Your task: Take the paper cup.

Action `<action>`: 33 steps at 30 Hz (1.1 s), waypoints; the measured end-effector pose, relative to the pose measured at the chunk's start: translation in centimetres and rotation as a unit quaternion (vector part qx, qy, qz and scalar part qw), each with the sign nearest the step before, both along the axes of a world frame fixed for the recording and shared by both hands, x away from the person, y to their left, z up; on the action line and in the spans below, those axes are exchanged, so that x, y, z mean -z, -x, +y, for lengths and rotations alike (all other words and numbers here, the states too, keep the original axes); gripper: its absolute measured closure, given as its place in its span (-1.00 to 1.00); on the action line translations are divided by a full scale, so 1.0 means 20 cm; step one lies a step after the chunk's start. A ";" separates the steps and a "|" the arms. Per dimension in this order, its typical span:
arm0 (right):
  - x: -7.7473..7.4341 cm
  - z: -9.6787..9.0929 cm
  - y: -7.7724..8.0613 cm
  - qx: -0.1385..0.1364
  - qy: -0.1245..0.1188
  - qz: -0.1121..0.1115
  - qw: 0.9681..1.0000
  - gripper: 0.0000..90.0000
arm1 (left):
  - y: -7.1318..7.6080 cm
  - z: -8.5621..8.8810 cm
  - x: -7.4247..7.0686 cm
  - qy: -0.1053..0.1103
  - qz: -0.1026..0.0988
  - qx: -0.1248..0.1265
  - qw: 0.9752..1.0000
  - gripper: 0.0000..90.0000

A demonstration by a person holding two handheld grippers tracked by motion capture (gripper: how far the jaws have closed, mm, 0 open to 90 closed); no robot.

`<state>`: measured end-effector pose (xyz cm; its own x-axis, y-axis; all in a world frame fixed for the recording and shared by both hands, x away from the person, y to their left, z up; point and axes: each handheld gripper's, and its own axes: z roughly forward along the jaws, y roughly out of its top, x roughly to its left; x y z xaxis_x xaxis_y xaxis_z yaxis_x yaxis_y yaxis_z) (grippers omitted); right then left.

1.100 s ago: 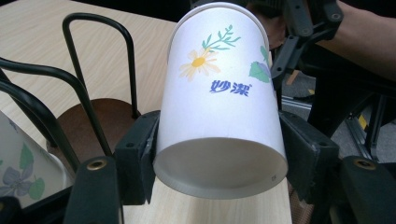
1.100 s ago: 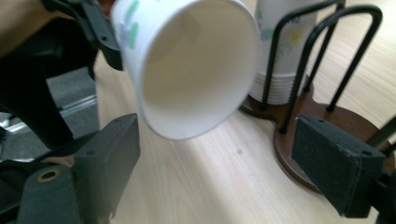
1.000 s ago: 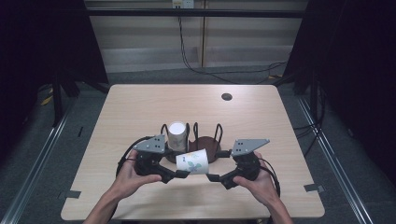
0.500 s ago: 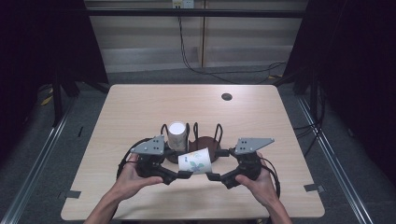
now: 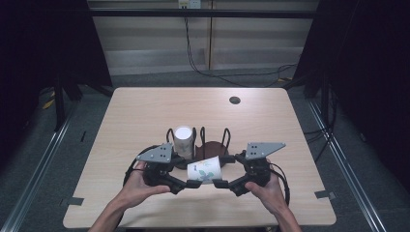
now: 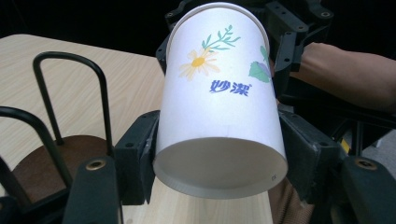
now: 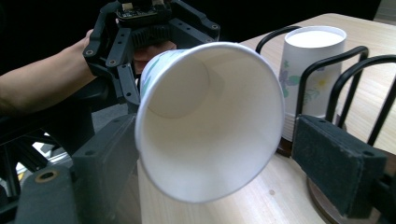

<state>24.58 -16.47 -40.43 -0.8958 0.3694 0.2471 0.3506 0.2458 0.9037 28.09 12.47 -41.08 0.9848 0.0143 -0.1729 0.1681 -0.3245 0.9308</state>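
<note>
A white paper cup with a flower print lies on its side in the air between my two grippers, near the table's front edge. My left gripper is shut on its base end, and the left gripper view shows both pads pressed against the cup wall. My right gripper is open around the cup's mouth: one jaw touches the rim and the other pad stands just off it. A second cup stands upright in a black wire holder just behind.
The holder has a brown round base and empty wire loops beside the standing cup. A small dark round hole sits far right on the light wooden table. Cables lie on the floor behind it.
Both grippers and the cup between them have shifted only slightly; the cup has drifted a little to the right.
</note>
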 end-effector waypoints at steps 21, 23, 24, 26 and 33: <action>0.01 0.01 -0.01 -0.034 -0.023 0.024 0.999 -0.45 | 0.00 -0.01 0.02 -0.003 0.015 0.017 1.000 -0.21; 0.02 0.01 -0.01 -0.032 -0.018 0.025 0.999 -0.42 | 0.00 -0.01 0.02 -0.004 0.020 0.017 1.000 -0.21; 0.02 0.01 -0.02 -0.031 -0.016 0.026 0.999 -0.41 | -0.01 -0.01 0.03 -0.005 0.021 0.018 1.000 -0.21; 0.02 0.01 -0.02 -0.031 -0.016 0.024 0.999 -0.38 | -0.01 -0.01 0.03 -0.007 0.024 0.018 1.000 -0.21; 0.01 0.01 -0.01 -0.029 -0.015 0.019 0.999 -0.32 | 0.00 -0.03 0.02 -0.012 0.023 0.005 1.000 -0.36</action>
<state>24.81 -16.29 -40.62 -0.9057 0.3086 0.2908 0.3699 0.2400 0.8975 28.18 11.97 -41.51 0.9758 0.0095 -0.2186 0.2081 -0.3486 0.9139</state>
